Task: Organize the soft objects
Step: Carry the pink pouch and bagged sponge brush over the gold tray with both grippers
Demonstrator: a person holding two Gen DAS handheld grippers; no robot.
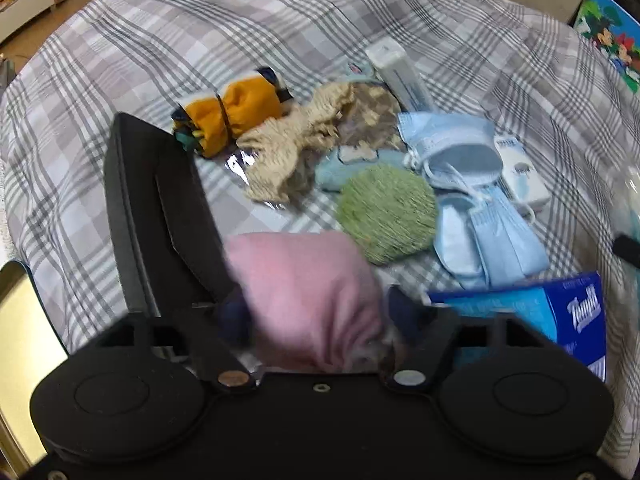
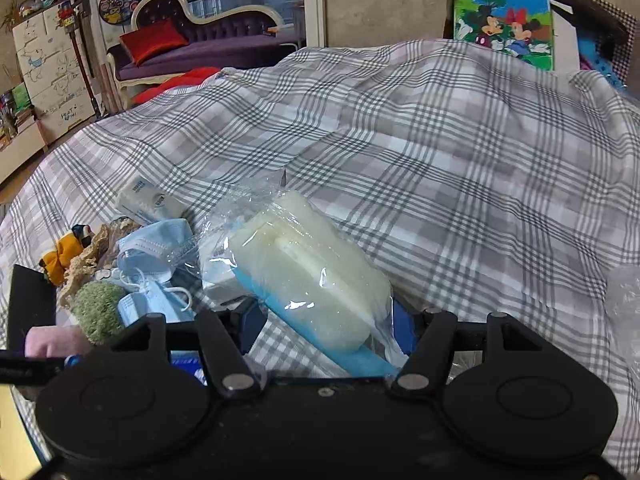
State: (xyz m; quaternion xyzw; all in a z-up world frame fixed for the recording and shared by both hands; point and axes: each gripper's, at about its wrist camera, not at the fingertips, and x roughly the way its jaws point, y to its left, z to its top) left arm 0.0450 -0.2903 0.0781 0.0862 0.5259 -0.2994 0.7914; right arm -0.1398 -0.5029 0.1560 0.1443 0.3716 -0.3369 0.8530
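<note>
Left tool [image 1: 316, 312] clamps pink cloth bundle [image 1: 308, 296] above the plaid bedsheet [image 1: 280, 32], right tool [image 2: 320, 328] clamps plastic-wrapped sponge [image 2: 316, 264], both apparently lifted clear for sorting away from the mask pile [image 1: 460, 168].

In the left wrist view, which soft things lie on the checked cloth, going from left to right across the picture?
Orange rolled cloth → beige knitted piece → green round puff → light blue face masks.
</note>
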